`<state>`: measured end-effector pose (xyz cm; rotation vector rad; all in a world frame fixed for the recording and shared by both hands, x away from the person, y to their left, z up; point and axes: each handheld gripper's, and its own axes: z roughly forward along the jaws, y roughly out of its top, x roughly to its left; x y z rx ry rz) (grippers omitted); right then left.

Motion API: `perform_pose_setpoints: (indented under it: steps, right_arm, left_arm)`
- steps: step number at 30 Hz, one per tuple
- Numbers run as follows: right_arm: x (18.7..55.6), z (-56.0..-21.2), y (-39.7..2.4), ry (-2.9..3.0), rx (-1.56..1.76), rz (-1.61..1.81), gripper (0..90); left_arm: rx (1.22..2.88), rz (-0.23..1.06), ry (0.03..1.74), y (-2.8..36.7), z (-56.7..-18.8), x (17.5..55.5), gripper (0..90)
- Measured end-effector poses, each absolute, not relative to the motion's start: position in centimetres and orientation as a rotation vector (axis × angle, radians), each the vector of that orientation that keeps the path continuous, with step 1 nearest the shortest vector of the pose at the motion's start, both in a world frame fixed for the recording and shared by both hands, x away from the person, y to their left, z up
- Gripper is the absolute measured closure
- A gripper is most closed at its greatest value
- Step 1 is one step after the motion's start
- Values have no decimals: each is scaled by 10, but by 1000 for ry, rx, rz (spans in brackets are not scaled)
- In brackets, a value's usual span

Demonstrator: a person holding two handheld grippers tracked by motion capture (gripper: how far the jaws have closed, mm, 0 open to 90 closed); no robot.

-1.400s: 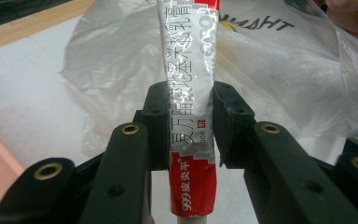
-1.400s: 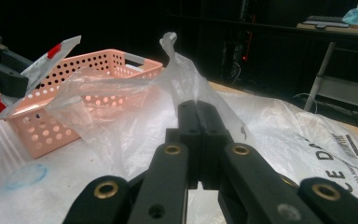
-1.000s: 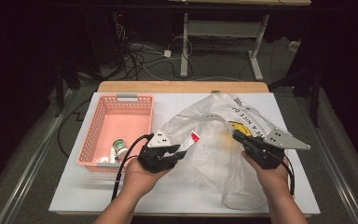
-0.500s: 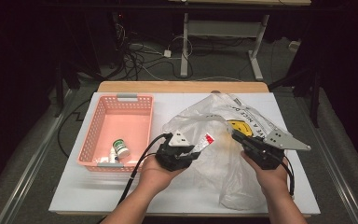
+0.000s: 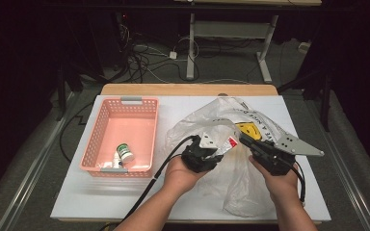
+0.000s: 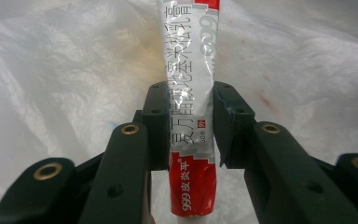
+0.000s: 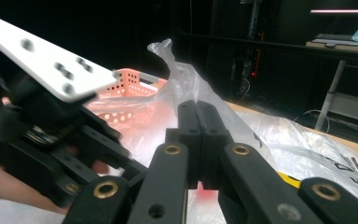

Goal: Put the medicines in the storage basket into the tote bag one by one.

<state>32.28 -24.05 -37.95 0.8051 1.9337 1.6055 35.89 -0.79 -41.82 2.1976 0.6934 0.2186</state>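
A red and silver ointment tube [image 6: 191, 93] with printed characters stands upright between the jaws of my left gripper [image 6: 189, 100], which is shut on it. In the high view that gripper [image 5: 220, 147] holds the tube [image 5: 231, 143] over the crumpled clear plastic bag [image 5: 219, 113] at the table's middle right. My right gripper [image 5: 244, 137] is shut on a fold of the bag. In the right gripper view its jaws [image 7: 199, 112] pinch the thin film, which rises in a peak above them. The left gripper [image 7: 51, 154] is blurred close beside it.
A pink plastic basket [image 5: 92, 139] sits on the white table's left half. A small white bottle with a green cap [image 5: 124, 153] and another small white item lie in its near end. Cables trail from both grippers toward the front edge.
My left gripper has carried the tube to the right, from beside the basket to over the bag, close to the right gripper. The right gripper has kept still on the bag.
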Motion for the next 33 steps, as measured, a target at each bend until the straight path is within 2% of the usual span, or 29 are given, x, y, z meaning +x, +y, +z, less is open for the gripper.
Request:
perform_pose_setpoints:
  steps: [16, 17, 19, 20, 21, 23, 27, 28, 33]
  right_arm:
    - [325, -380, -246, 1921, 824, 1626, 900]
    - [325, -381, -246, 1922, 825, 1625, 900]
    - [325, -380, -248, 1914, 837, 1629, 900]
    - [325, -380, -249, 1913, 832, 1627, 900]
    - [325, -379, -250, 1905, 839, 1633, 900]
    - [325, -378, -252, 1899, 835, 1632, 900]
    - [326, -379, -252, 1904, 838, 1630, 900]
    - [326, -380, -252, 1905, 836, 1628, 900]
    - [327, -382, -254, 1910, 850, 1621, 900]
  left_arm:
    - [2251, 248, 754, -50, -460, 386, 676]
    - [2319, 260, 713, -47, -460, 389, 676]
    - [2338, 248, 700, -48, -463, 392, 676]
    - [2288, 231, 737, -52, -467, 391, 676]
    - [2352, 247, 699, -49, -465, 394, 675]
    - [2246, 249, 787, -56, -472, 392, 674]
    - [2238, 245, 783, -59, -475, 393, 669]
    - [2229, 237, 786, -59, -475, 393, 663]
    - [2214, 219, 752, -56, -471, 387, 513]
